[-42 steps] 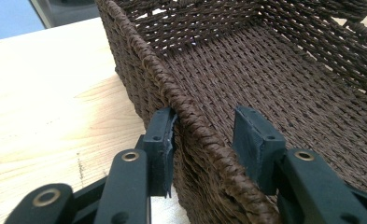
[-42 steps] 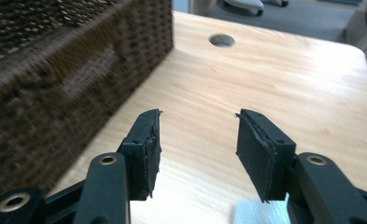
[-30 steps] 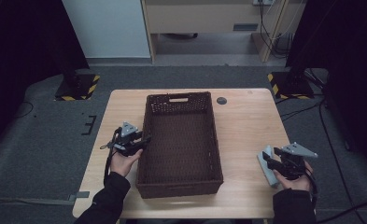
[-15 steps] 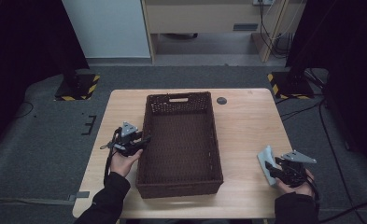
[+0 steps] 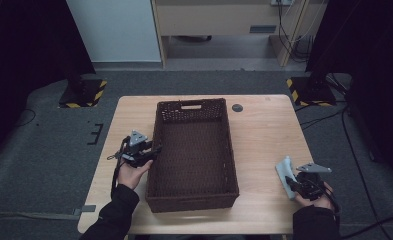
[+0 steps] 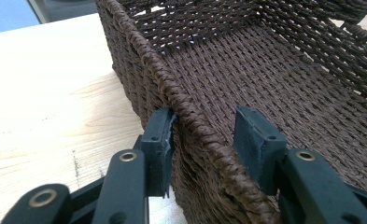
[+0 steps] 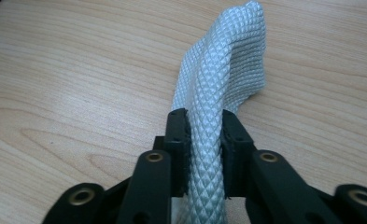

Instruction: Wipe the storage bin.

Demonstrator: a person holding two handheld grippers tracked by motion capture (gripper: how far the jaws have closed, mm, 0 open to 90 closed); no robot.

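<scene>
The pale diamond-textured cloth [image 7: 218, 98], bunched into a ridge, is pinched by the just-closing right gripper [image 7: 204, 135] on bare wooden table [image 5: 264, 135], while the left gripper [image 6: 204, 135] straddles the woven brown basket's [image 5: 194, 150] braided rim, seemingly unclenched.

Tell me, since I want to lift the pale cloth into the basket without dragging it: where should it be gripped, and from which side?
Probably on the raised fold of the cloth, coming in low along the table from its near end. The cloth stands bunched into a ridge there, narrow enough to pinch. The right gripper has just been closing its jaws and now presses that ridge from both sides.
</scene>
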